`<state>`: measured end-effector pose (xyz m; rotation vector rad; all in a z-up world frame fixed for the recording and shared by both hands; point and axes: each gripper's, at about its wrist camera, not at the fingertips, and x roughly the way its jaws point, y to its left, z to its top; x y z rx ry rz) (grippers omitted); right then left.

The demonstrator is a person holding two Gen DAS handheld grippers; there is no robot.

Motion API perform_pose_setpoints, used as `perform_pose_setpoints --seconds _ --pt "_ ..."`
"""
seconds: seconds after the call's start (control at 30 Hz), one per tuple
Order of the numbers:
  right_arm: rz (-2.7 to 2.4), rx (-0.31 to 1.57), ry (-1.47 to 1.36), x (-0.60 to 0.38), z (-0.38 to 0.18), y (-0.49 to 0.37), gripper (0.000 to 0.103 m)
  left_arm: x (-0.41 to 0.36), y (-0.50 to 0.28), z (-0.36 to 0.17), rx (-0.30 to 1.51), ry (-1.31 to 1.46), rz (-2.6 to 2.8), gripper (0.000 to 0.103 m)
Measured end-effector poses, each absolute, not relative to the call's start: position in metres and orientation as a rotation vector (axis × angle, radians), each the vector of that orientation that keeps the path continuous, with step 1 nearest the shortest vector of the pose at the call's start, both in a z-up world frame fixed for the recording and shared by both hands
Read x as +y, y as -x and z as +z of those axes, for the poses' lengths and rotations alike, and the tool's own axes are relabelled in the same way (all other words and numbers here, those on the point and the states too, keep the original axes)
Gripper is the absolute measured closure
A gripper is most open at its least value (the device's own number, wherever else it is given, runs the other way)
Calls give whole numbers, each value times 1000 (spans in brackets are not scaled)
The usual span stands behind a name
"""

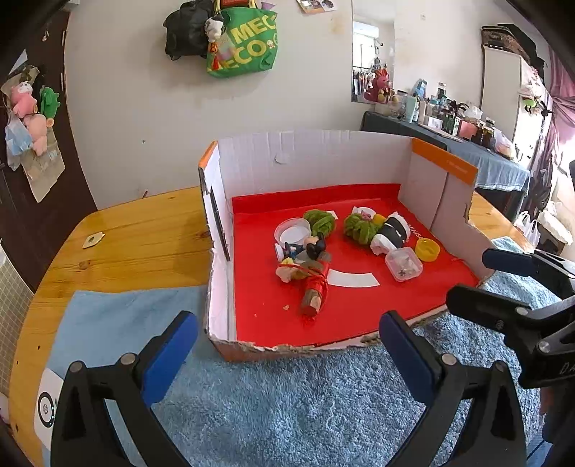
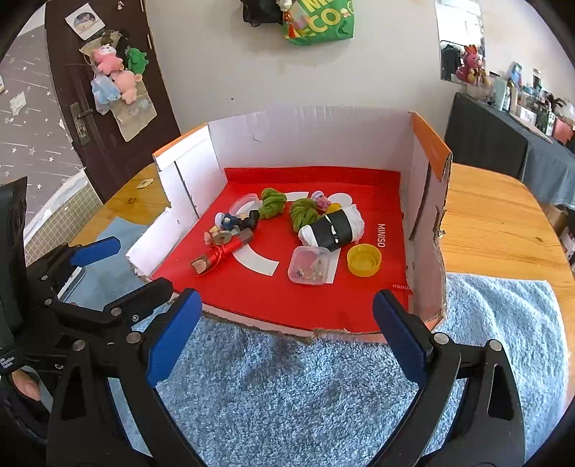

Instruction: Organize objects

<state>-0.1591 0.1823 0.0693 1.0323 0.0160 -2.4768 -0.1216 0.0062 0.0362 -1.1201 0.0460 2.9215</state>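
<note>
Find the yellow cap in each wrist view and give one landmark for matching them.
Left wrist: the yellow cap lies right of centre on the red floor of the box, near its right wall.
Right wrist: the yellow cap lies right of centre, below the MINISO lettering.
Shared landmark: the clear case lies just left of the cap in both.

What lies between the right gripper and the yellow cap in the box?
In the right wrist view, only blue towel, the box's torn front edge and bare red floor separate the right gripper from the yellow cap.

green bag (image 2: 320,21) cut off by top edge, clear box (image 2: 309,265) contents too small to tell
</note>
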Motion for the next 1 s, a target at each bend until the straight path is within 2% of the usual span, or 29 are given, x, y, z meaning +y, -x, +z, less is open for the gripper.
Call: perform_pose_setpoints --seconds 0.43,1.0 --pt "-2504 3 -1017 190 70 143 5 6 105 31 15 1136 2903 0" --pt "-2480 -41 -1106 197 42 130 5 0 94 9 -37 1246 2863 0"
